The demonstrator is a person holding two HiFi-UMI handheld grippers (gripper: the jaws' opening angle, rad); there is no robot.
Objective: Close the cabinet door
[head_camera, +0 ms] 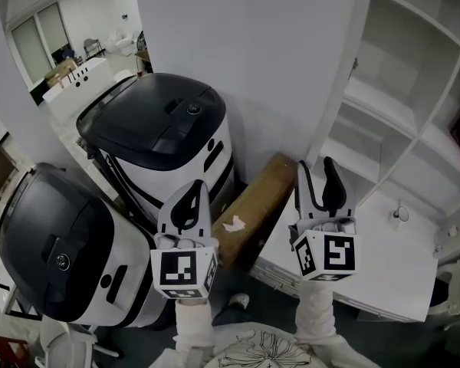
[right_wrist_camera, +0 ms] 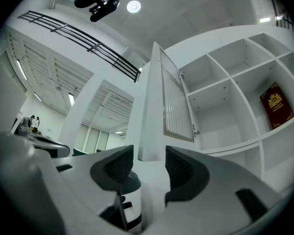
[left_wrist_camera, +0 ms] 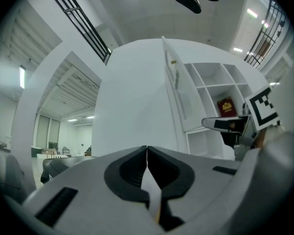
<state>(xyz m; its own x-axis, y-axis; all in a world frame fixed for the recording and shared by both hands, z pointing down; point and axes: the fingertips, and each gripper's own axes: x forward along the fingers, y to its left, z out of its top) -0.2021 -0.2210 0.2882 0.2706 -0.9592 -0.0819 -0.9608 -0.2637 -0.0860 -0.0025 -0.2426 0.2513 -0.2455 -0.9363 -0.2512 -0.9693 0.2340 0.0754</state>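
Cabinet door: stood open beside the white shelving and seen edge-on. A red book is kept in one compartment.
Right hand-held gripper: jaws are held wide apart. The door's edge is seen in line with the gap, with no pad pressed on it.
Left hand-held gripper: jaws are closed together, with nothing held.
Black-lidded machine: stood left of the door.

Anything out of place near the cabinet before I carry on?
The cabinet door stands wide open, seen nearly edge-on in the right gripper view. In the head view, a brown cardboard piece lies slanted between the black-topped machine and the cabinet, with a torn white patch on its face.
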